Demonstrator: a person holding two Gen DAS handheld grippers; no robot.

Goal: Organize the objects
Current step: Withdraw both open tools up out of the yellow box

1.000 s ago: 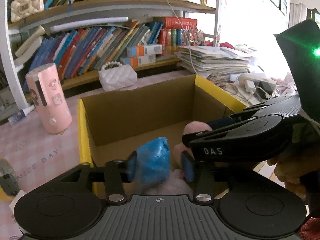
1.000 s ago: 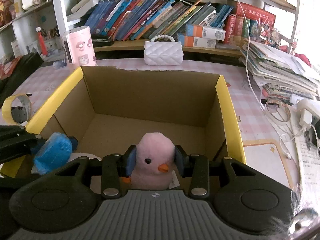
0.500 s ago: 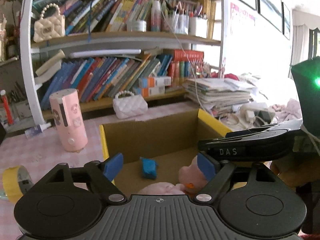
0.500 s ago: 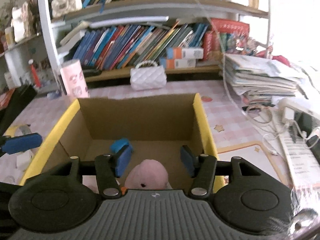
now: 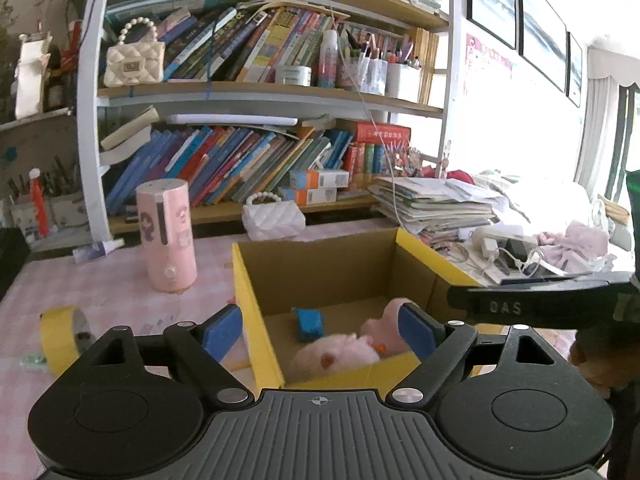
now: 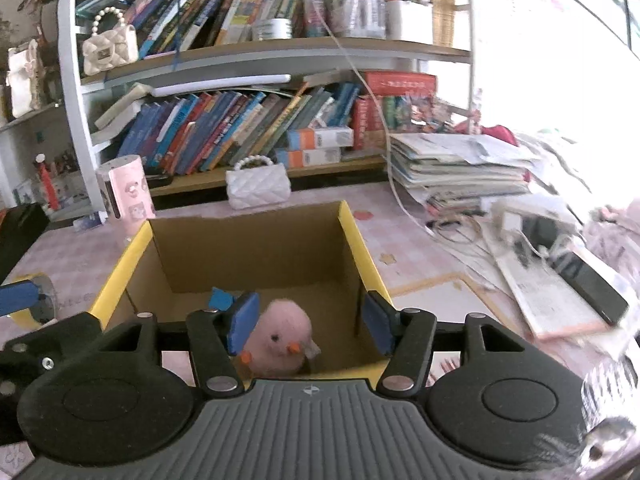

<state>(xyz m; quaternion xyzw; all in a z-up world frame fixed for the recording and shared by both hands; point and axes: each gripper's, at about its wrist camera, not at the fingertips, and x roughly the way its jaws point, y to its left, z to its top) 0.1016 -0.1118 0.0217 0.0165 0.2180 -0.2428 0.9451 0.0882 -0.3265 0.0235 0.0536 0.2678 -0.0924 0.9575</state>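
Both drops look done: pink chick plush [image 6: 280, 338] sits upright on the floor of the cardboard box [image 6: 244, 248], near the front wall; blue block [image 5: 309, 323] lies flat on the box floor beside a second pink plush [image 5: 336, 356].

Left hand-held gripper [image 5: 320, 326]: jaws opening, spread wide, nothing pinched, one blue pad over the tabletop [image 5: 100, 280] outside the yellow left rim, the other over the box interior.
Right hand-held gripper [image 6: 310, 326]: jaws opening, chick in the gap as seen from the right wrist camera but pads clear of it.

Step in hand, as judged: release and clear out.
- Finish spreading before pulling away; plush fur could snag a pad and tip the chick.
- Lift clear over the front wall, not sideways: left pads straddle the rim, easy to shove the box.
- Keep the two hand-held grippers apart; right one crosses close to the left in the left wrist view.
- Likely next candidates outside the box: yellow tape roll [image 5: 64, 338], pink cylinder [image 5: 166, 236], white quilted purse [image 6: 258, 186].
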